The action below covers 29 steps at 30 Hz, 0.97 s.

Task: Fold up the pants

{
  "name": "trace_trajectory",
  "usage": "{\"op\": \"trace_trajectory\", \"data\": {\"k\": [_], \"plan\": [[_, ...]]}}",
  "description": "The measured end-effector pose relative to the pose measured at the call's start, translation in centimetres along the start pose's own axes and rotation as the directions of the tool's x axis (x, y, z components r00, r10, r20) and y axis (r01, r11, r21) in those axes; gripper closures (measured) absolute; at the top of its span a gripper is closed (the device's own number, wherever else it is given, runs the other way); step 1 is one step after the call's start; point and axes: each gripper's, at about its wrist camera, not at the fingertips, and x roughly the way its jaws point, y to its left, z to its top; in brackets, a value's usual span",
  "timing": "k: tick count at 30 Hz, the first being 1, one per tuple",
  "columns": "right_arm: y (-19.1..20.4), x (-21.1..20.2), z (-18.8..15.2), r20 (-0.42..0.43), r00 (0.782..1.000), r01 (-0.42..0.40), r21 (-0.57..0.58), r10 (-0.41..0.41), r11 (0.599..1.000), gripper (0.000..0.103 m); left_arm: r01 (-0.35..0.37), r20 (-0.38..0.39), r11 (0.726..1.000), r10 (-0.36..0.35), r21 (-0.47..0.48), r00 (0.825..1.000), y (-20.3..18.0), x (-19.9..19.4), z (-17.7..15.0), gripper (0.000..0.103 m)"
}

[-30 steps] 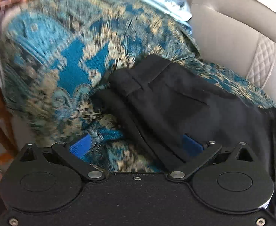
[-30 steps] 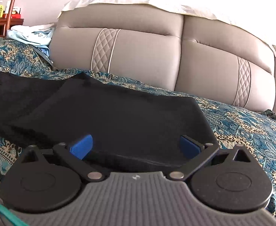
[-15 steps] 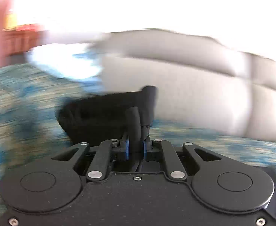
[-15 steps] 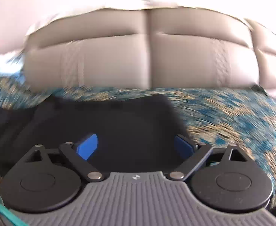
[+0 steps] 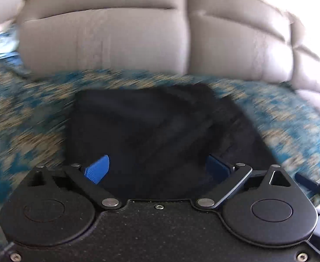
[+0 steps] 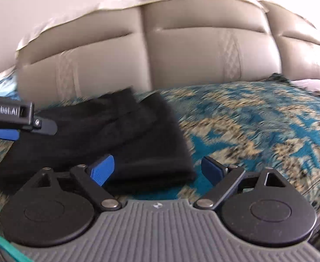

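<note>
Both grippers, left gripper (image 5: 157,168) and right gripper (image 6: 157,168), are hanging spread apart over the folded pants (image 6: 98,137); a final tidy or smoothing likely comes next.

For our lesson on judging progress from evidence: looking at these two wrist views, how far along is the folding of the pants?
Done: the black pants lie as a compact, layered bundle on the patterned bedspread, in front of the padded headboard.
In hand: nothing. The left gripper and right gripper are both open, fingers spread, gripping no cloth.
Left: perhaps only tidying the edges; blur hides how neat the layers are.
</note>
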Motion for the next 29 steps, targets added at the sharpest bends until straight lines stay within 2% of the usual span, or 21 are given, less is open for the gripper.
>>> {"op": "trace_trajectory", "data": {"k": [4, 10, 18, 21, 29], "plan": [[2.2, -0.2, -1.3, -0.039, 0.998, -0.046, -0.081, 0.043, 0.996, 0.005, -0.106, -0.042, 0.994, 0.104, -0.032, 0.994, 2.2, -1.3, -3.1, 0.007], [3.9, 0.4, -1.8, -0.076, 0.994, -0.084, -0.120, 0.075, 0.989, 0.004, -0.144, -0.097, 0.988, 0.139, -0.045, 0.985, 2.6, -0.7, -4.9, 0.006], [3.8, 1.1, -1.9, -0.114, 0.991, -0.078, -0.101, 0.067, 0.992, 0.003, -0.177, -0.115, 0.984, 0.175, -0.008, 0.978, 2.2, 0.4, -5.7, 0.006], [4.1, 1.2, -2.0, -0.117, 0.991, -0.077, -0.113, 0.063, 0.991, 0.002, -0.155, -0.144, 0.988, 0.151, -0.023, 0.978, 2.4, 1.0, -5.9, 0.006], [4.0, 1.2, -2.0, -0.116, 0.991, -0.074, -0.108, 0.062, 0.991, 0.002, -0.148, -0.132, 0.989, 0.143, -0.027, 0.981, 2.6, 1.3, -6.1, 0.006]]}}
